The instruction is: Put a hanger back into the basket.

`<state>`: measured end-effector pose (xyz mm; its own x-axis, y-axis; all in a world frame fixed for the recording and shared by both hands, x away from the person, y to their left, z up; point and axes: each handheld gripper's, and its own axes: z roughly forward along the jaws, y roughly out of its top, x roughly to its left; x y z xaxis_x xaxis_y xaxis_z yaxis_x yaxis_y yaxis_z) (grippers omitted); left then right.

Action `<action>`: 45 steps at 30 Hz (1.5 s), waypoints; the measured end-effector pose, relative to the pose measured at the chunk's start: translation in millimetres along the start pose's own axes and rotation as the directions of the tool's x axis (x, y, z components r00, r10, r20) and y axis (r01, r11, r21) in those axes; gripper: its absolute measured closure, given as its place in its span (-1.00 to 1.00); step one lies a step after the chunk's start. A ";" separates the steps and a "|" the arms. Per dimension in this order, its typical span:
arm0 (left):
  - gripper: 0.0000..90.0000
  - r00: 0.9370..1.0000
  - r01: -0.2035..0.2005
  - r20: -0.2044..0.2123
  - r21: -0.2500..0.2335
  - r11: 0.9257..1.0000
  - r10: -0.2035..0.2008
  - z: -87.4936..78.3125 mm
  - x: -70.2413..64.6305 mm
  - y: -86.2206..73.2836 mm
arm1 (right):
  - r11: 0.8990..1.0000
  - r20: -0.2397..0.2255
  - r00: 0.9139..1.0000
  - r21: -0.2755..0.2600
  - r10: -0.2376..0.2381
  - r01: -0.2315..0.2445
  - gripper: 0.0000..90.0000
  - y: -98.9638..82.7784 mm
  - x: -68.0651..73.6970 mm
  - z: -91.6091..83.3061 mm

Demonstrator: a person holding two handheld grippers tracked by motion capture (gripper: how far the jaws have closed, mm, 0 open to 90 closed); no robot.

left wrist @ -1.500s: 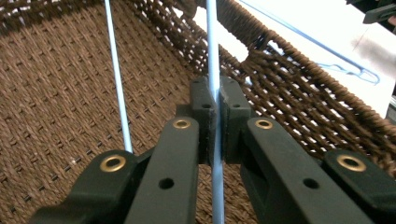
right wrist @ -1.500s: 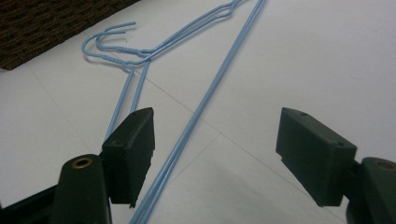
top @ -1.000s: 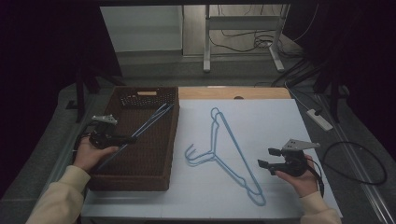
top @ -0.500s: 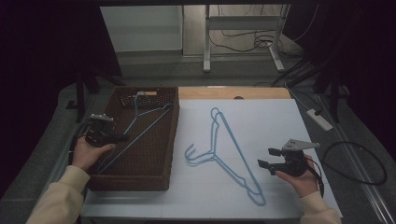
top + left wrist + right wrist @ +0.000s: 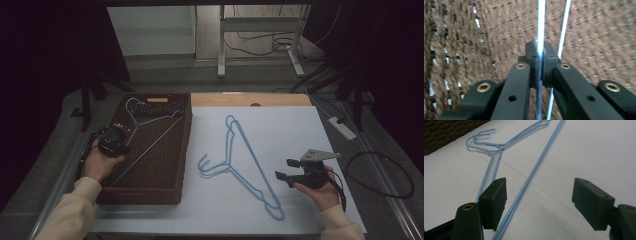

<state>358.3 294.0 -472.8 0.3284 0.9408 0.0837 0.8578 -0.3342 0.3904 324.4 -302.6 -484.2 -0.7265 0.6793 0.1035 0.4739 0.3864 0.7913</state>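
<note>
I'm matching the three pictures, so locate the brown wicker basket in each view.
High view: wicker basket at left, beside the white sheet.
Left gripper view: its weave behind the fingers.
Right gripper view: top-left corner.
Shared landmark: blue wire hangers, one in the basket, clamped by the left gripper; others on the sheet.

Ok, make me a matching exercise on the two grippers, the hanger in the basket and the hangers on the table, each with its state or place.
Things:
1. left gripper
2. right gripper
3. hanger in the basket
4. hangers on the table

States:
A. lying loose on the white sheet
B. fingers spread, holding nothing
C. clamped on a blue wire
D. pinched over the brown weave

Pairs: 1-C, 2-B, 3-D, 4-A
</note>
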 end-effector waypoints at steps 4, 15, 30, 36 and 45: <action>0.92 1.000 0.013 -0.018 0.031 0.999 -0.013 3.3 1.7 2.6 | 1.000 0.000 1.000 0.000 0.001 -0.001 -0.36 -0.2 -0.4 0.7; 0.90 0.999 0.026 -0.037 0.034 0.999 -0.024 4.3 2.0 2.4 | 1.000 0.001 1.000 0.006 -0.001 0.001 -0.36 -0.9 -0.6 1.4; -0.11 0.998 0.058 -0.001 -0.159 0.986 -0.058 -25.7 -3.4 -4.5 | 1.000 0.002 1.000 0.000 0.006 -0.006 -0.36 -1.4 -1.8 0.9; -0.21 0.990 0.051 0.144 -0.339 0.939 -0.001 -57.2 -18.7 -15.1 | 1.000 0.003 1.000 0.001 0.006 -0.006 -0.36 -1.5 -2.0 1.1; -0.24 0.967 0.010 0.226 -0.493 0.870 0.117 -82.9 -52.1 -28.4 | 1.000 0.008 1.000 -0.006 0.006 -0.006 -0.36 -2.7 -2.9 -0.7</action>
<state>284.1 259.2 -412.2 0.5072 0.8580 -0.0809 0.5549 -0.2533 0.7924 324.8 -306.0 -486.1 -0.7196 0.6866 0.1036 0.4755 0.3785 0.7941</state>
